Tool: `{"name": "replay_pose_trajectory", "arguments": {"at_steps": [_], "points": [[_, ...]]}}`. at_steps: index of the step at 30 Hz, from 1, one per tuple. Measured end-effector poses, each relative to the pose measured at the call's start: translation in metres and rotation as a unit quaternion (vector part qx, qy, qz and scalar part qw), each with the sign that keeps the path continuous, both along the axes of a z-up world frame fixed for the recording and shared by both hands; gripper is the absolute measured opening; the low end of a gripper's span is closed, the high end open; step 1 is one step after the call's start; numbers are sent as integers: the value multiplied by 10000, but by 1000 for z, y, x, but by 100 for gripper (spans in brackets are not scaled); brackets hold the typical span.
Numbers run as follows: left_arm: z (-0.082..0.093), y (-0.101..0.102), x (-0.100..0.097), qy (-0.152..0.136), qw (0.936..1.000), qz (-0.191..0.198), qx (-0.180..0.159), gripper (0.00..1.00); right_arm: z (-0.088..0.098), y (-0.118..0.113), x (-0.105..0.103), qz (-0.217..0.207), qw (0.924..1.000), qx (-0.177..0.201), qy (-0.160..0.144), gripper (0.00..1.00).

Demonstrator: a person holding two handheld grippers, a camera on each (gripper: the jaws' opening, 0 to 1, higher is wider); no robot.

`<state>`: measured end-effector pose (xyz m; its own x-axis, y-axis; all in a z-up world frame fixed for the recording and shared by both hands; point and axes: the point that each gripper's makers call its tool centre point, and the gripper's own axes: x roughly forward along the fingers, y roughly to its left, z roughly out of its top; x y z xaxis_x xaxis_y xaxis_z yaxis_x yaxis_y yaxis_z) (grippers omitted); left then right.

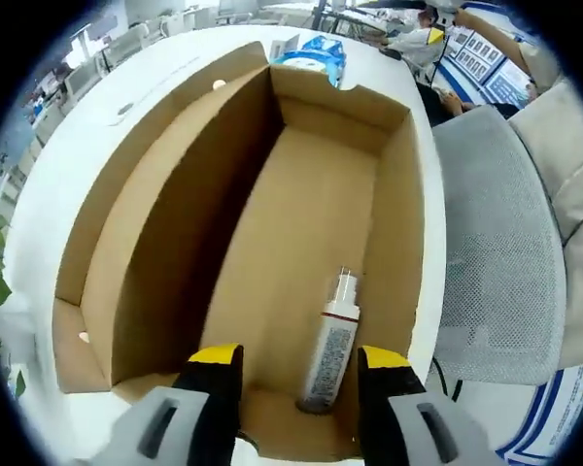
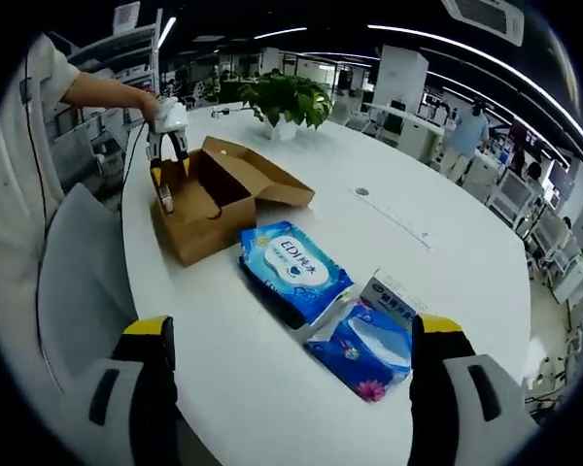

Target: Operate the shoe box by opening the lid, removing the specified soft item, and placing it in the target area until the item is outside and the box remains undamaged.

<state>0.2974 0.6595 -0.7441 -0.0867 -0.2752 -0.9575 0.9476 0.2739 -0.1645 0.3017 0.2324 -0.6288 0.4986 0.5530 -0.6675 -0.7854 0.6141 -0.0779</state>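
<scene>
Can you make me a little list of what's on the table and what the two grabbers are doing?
box: brown shoe box, lid open, on the white table
inside box: one small white bottle, lying near the front wall
outside box: blue wipes pack; a second blue packet beside a small white carton
left gripper: open, at the box's near end, bottle between its jaws but not gripped
right gripper: open, holding nothing, back from the packs
plant: far side of the table
</scene>
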Motion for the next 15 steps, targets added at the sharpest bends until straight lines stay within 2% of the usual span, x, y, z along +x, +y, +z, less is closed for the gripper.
{"name": "replay_pose_trajectory", "arguments": {"at_steps": [9,15], "points": [[-17,-1,-5,233,9971,-669,266,47,7,-2,-14,-281,9994,172,-75,96],[-22,-2,-7,303,9945,-944,340,48,9,-1,-16,-398,9988,264,-111,96]]}}
